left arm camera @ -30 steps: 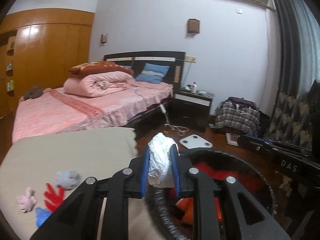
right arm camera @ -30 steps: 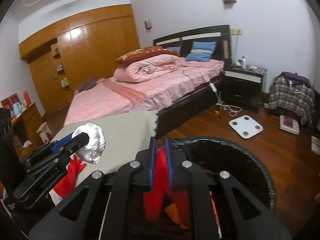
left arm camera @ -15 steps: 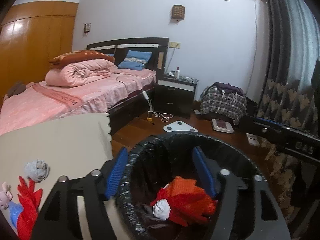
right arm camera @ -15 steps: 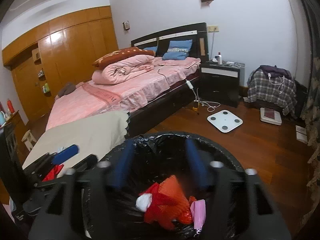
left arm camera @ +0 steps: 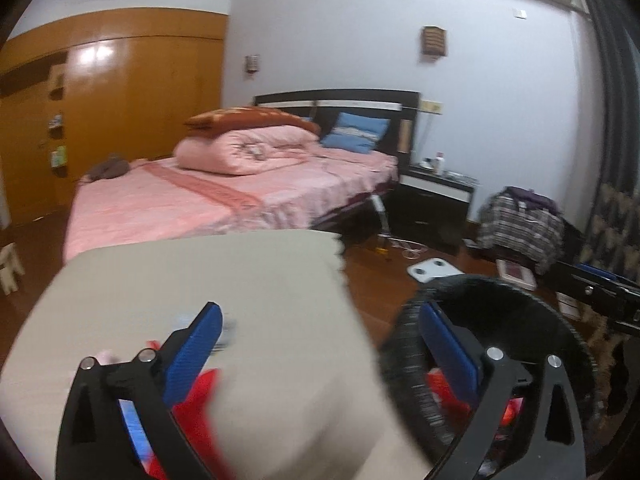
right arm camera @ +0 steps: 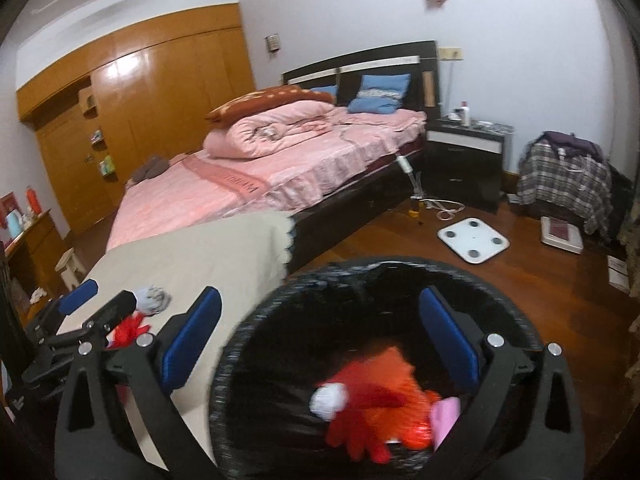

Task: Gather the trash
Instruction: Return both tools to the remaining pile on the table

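A black-lined trash bin (right arm camera: 384, 276) stands right of the beige table (right arm camera: 208, 256). Inside lie red-orange wrappers (right arm camera: 372, 400), a white wad (right arm camera: 328, 398) and a pink piece (right arm camera: 446, 416). My right gripper (right arm camera: 320, 332) is open and empty above the bin's left rim. My left gripper (left arm camera: 320, 344) is open and empty over the table's right edge, with the bin (left arm camera: 500, 296) at its right; it also shows in the right wrist view (right arm camera: 108, 300). Red scraps (left arm camera: 192, 408), a grey wad (right arm camera: 154, 300) and a blue piece (left arm camera: 132, 428) lie on the table.
A pink bed (right arm camera: 260, 184) stands behind the table, a black nightstand (right arm camera: 464, 160) beside it. A white scale (right arm camera: 472, 238), cables and a plaid-covered pile (right arm camera: 568, 176) sit on the wooden floor. A wooden wardrobe (left arm camera: 120, 100) fills the left wall.
Both grippers opened and dropped the white wad and red wrapper into the bin. The left gripper has since swung left, back over the table. The right has drifted slightly left.
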The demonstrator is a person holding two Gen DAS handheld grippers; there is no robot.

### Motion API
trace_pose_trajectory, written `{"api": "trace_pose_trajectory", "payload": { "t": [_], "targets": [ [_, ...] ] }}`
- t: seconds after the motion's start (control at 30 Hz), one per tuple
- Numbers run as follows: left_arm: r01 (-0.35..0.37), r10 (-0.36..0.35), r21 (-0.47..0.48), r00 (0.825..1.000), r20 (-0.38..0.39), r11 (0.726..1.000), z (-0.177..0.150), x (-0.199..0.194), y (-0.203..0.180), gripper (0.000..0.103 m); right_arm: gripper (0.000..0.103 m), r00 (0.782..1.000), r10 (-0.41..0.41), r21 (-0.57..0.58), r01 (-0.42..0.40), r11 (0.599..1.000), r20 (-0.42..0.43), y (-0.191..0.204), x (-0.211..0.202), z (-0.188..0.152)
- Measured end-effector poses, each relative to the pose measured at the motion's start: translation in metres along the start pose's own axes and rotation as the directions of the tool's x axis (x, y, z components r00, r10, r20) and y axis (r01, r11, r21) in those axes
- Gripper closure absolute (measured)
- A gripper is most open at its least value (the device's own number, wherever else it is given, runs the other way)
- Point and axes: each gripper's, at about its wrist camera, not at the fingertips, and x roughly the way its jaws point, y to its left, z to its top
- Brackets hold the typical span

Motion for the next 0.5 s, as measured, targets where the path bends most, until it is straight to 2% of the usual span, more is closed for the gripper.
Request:
{"api": "trace_pose_trajectory", "payload": {
  "t": [0.2, 0.5],
  "targets": [
    [-0.139, 0.139, -0.034, 0.99, -0.015, 0.99, -0.008, -0.013, 0.062, 0.006, 0.006, 0.996, 0.088, -0.061, -0.09, 0.994, -0.034, 0.055, 0.025, -0.001],
    [-0.277, 0.274, -0.08, 0.961, -0.047, 0.958, -0.025, -0.019, 0.127, 0.006, 0.006, 0.983, 0.171, -0.131, -0.178, 0.975, -0.066, 0.12, 0.053, -0.002]
  ]
}}
